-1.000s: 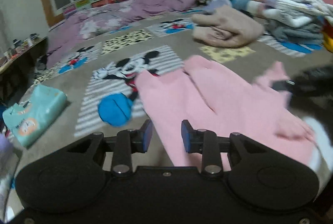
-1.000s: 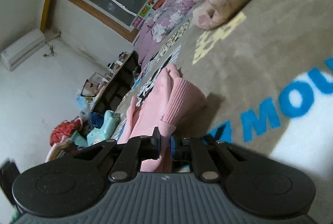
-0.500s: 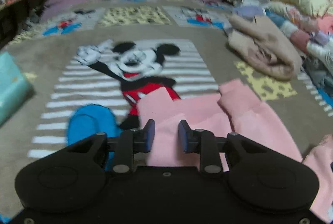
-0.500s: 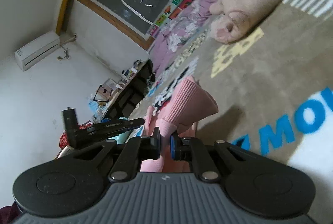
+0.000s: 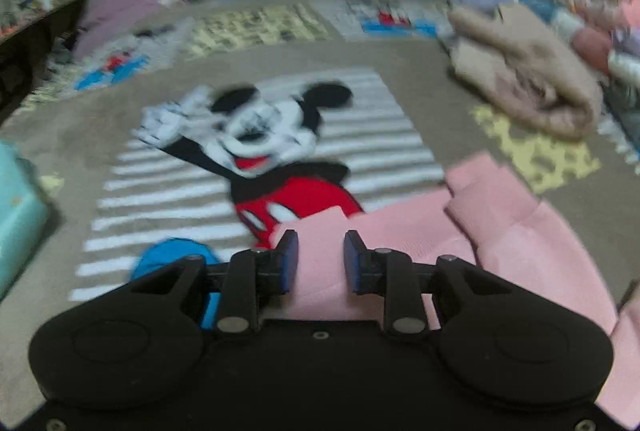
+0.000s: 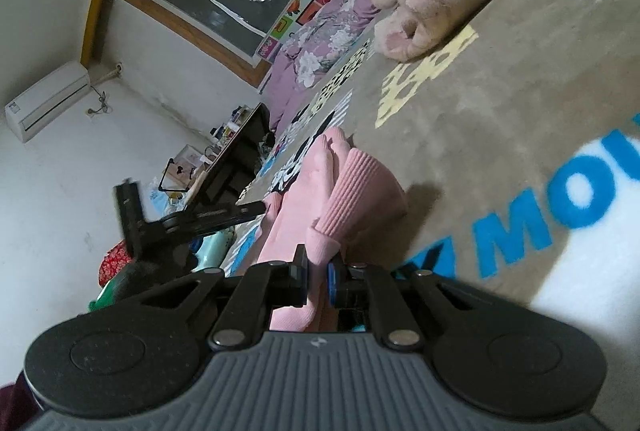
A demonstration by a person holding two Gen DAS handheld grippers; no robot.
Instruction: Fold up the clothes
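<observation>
Right, left gripper (image 5: pixel 317 257) jaws part-open, astride the pink sweater (image 5: pixel 532 231) hem, not pinching yet; right gripper (image 6: pixel 318 273) clamped on its ribbed cuff (image 6: pixel 356 191); seat hem deep, then close; keep cuff taut.

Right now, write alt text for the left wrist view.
The left gripper straddles an edge of a pink garment lying on a cartoon-mouse blanket, blue pads not visibly pressing it. A beige bundle sits far right; the picture is motion-blurred.
</observation>
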